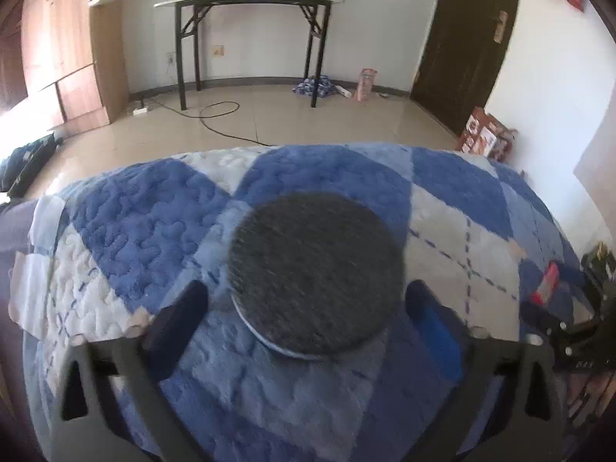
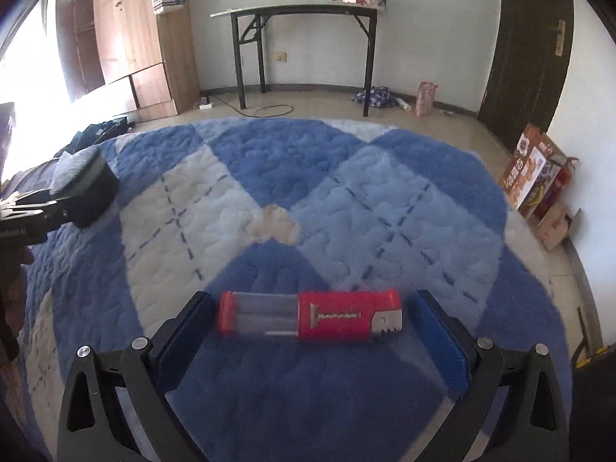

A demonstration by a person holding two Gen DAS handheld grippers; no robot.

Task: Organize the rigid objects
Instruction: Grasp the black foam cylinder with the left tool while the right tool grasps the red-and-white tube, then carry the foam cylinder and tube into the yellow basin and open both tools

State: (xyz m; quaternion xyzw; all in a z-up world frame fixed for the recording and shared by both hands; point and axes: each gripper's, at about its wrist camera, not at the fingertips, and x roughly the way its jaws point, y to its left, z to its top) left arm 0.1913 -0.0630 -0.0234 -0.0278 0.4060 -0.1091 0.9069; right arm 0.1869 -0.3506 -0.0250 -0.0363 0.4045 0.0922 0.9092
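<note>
My left claw [image 1: 304,308] sits around a round dark grey thing [image 1: 315,273] with a fuzzy-looking top and a pale rim. The fingers are close on both sides of it, but I cannot tell if they press on it. My right claw [image 2: 310,317] is apart, with a red tube [image 2: 310,317] lying sideways between the fingers, not touched. The tube is red at both ends, with a see-through part on its left half and a silver mark on the red half. Both things lie on the blue and white blanket [image 2: 269,154]. A tan spot [image 2: 275,227] is on the blanket just past the tube. Far past the blanket stands a black table [image 2: 304,11] by the wall, with small things on top. Cardboard boxes [image 2: 533,171] stand on the floor to the blanket's right.
</note>
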